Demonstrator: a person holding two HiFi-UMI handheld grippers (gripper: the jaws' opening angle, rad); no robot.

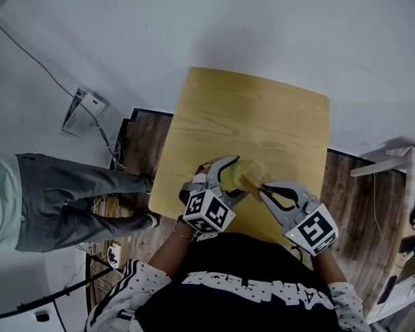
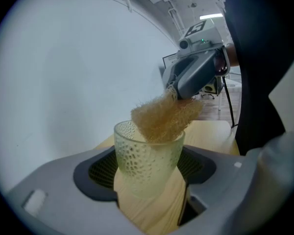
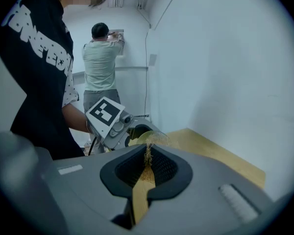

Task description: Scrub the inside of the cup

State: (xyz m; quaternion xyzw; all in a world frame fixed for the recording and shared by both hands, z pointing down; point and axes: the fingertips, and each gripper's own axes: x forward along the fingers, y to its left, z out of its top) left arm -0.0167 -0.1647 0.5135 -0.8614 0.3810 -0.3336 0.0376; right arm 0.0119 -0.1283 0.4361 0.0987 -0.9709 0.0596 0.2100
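Observation:
My left gripper [image 1: 229, 178] [image 2: 147, 173] is shut on a pale green textured glass cup [image 2: 146, 160] [image 1: 244, 173], held upright above the wooden table [image 1: 263, 116]. A tan fibrous scrubber [image 2: 164, 116] is pushed into the cup's mouth, with most of it still above the rim. My right gripper [image 1: 271, 194] [image 3: 146, 166] is shut on that scrubber [image 3: 148, 158], which shows as a thin strip between its jaws. In the right gripper view the cup [image 3: 149, 137] sits just beyond the jaws.
The small wooden table stands against a white wall [image 1: 263, 19]. A person in grey trousers [image 1: 69, 203] stands to the left, near cables and a power strip [image 1: 86, 106] on the floor. A white stand [image 1: 394, 161] is at the right.

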